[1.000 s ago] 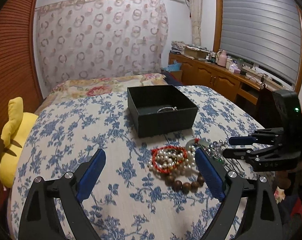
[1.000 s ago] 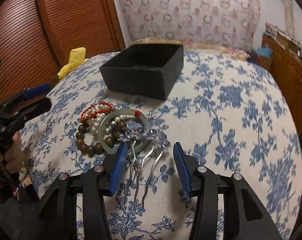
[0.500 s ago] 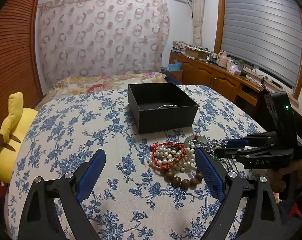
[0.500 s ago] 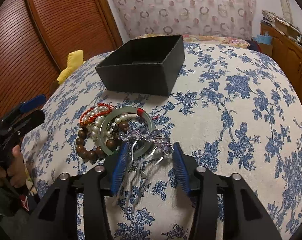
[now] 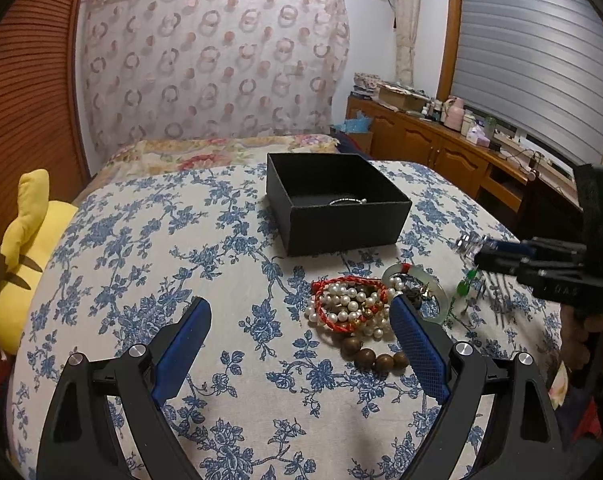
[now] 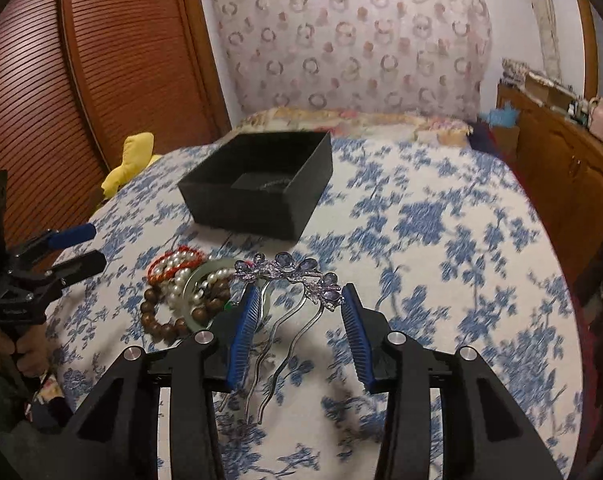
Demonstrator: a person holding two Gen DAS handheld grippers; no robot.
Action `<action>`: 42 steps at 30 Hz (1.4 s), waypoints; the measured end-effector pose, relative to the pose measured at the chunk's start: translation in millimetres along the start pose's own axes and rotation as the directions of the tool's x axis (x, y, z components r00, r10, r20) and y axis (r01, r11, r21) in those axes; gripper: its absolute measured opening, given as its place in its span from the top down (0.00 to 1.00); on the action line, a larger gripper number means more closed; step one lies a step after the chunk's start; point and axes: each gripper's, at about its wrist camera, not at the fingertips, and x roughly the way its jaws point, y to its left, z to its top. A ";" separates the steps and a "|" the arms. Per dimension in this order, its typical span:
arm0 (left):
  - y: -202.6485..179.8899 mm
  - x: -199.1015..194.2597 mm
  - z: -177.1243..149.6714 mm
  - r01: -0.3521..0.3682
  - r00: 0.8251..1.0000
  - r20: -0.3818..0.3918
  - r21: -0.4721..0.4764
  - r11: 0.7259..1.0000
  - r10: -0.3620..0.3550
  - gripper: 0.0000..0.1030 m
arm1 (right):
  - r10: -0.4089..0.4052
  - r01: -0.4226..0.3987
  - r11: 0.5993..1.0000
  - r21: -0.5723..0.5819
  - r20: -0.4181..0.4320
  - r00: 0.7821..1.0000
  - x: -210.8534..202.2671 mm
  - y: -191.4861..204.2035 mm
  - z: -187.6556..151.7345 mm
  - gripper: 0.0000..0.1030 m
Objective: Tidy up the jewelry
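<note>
Purple-flowered hair comb (image 6: 289, 280) sits pinched between the right tongs (image 6: 297, 312), lifted above the bedspread (image 6: 441, 240). Left tongs (image 5: 301, 344) gape wide, empty, beside the bracelets (image 5: 353, 304).

The left gripper's finger (image 5: 417, 344) hides part of the wooden bead bracelet (image 5: 375, 356); dresser items too small.
</note>
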 end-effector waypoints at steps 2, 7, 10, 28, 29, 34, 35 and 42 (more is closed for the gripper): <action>0.5 2.0 -0.4 -0.003 1.000 -0.007 0.001 1.000 0.003 0.15 | -0.032 0.032 0.999 -0.024 0.033 0.999 -1.9 -0.2 0.1 0.56; -0.3 3.5 -1.6 -0.004 1.000 -0.015 0.004 1.000 0.004 0.15 | -0.066 0.070 0.995 -0.069 0.057 0.996 2.2 1.0 -3.1 0.56; -3.8 4.8 -0.5 0.013 1.000 -0.024 0.009 1.000 -0.013 0.15 | -0.038 0.040 0.997 -0.061 0.032 0.999 6.5 0.7 -3.7 0.56; -50.9 20.0 2.9 0.155 0.984 -0.108 0.110 0.982 -0.143 0.39 | 0.016 -0.017 1.000 -0.016 -0.077 0.997 8.6 -17.1 -10.0 0.60; -58.9 23.0 3.3 0.176 0.980 -0.121 0.129 0.976 -0.160 0.43 | 0.014 -0.015 1.000 -0.010 -0.074 0.997 5.6 -20.3 -11.0 0.60; -96.0 44.8 1.7 0.283 0.947 -0.207 0.181 0.942 -0.245 0.87 | 0.002 -0.002 1.000 0.007 -0.062 0.998 -5.5 -31.4 -18.4 0.60; -98.7 47.9 0.4 0.291 0.944 -0.216 0.179 0.940 -0.251 0.90 | 0.004 -0.003 1.000 0.009 -0.060 0.998 -6.6 -32.2 -19.4 0.60; -108.5 63.1 -10.4 0.331 0.914 -0.296 0.150 0.932 -0.277 0.96 | 0.018 -0.018 1.000 0.020 -0.041 0.999 -12.5 -33.6 -25.3 0.60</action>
